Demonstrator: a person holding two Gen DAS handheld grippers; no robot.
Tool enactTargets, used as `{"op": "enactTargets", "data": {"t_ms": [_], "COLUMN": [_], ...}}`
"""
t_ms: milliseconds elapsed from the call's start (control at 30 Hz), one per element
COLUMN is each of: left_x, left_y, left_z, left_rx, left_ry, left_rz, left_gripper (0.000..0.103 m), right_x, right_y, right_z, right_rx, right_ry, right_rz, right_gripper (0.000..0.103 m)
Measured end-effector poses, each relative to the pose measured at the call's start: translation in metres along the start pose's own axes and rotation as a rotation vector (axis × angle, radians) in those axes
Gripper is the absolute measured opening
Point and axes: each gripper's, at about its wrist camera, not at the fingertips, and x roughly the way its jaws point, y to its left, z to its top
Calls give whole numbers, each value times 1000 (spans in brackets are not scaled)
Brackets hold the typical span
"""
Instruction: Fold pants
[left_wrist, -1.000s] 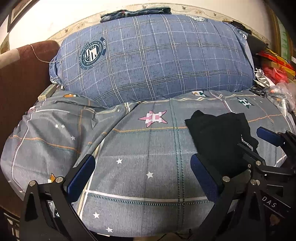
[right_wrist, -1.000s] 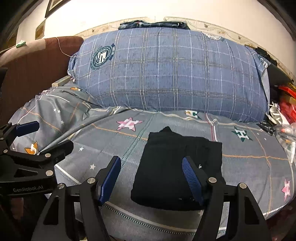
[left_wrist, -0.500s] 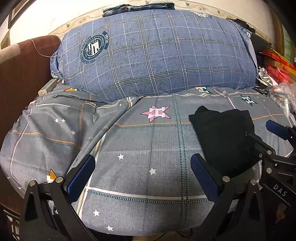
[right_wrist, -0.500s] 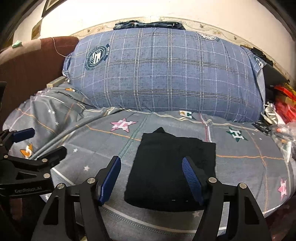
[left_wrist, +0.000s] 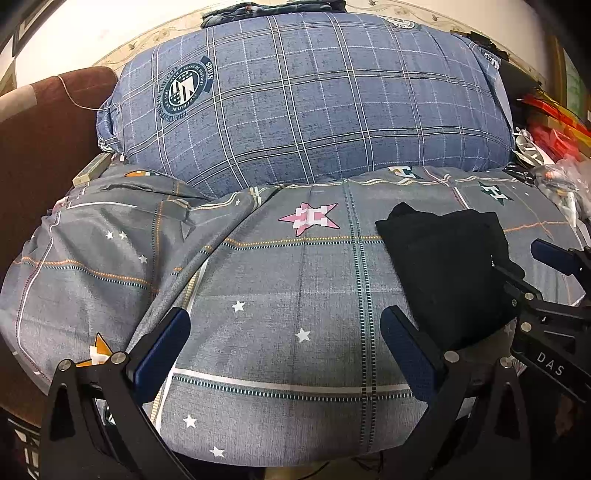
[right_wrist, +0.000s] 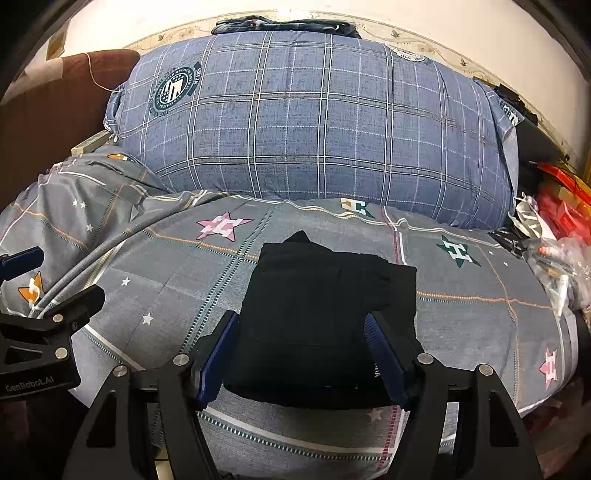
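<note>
The black pants (right_wrist: 325, 314) lie folded in a compact rectangle on the grey star-print bedspread (right_wrist: 480, 325). They also show at the right of the left wrist view (left_wrist: 450, 273). My right gripper (right_wrist: 303, 350) is open and empty, held just in front of the folded pants, jaws either side of their near edge. My left gripper (left_wrist: 284, 350) is open and empty, to the left of the pants over bare bedspread (left_wrist: 280, 280). The right gripper shows at the right edge of the left wrist view (left_wrist: 546, 291).
A large blue plaid pillow (right_wrist: 317, 122) stands behind the bedspread, with folded dark clothes (right_wrist: 284, 26) on top. A brown sofa arm (left_wrist: 40, 140) is at the left. Bags and red clutter (right_wrist: 554, 229) sit at the right edge.
Both grippers have drawn back slightly from the bed and stay open. The folded pants have not moved.
</note>
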Motion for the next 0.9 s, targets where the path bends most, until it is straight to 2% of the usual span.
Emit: {"op": "enactTargets", "data": {"t_ms": [367,900], "left_x": [0,12], "left_y": [2,7], "left_z": [-1,-8], "left_rx": [2,-4], "left_ry": [6,45], "left_rz": [-3,3], "left_gripper": [103,103], "right_x": [3,27], "right_y": [3,6], "right_z": [1,-10], "right_rx": [-2,-8], "right_ry": [14,122], "right_rz": [2,-7], "right_gripper": [71,71]}}
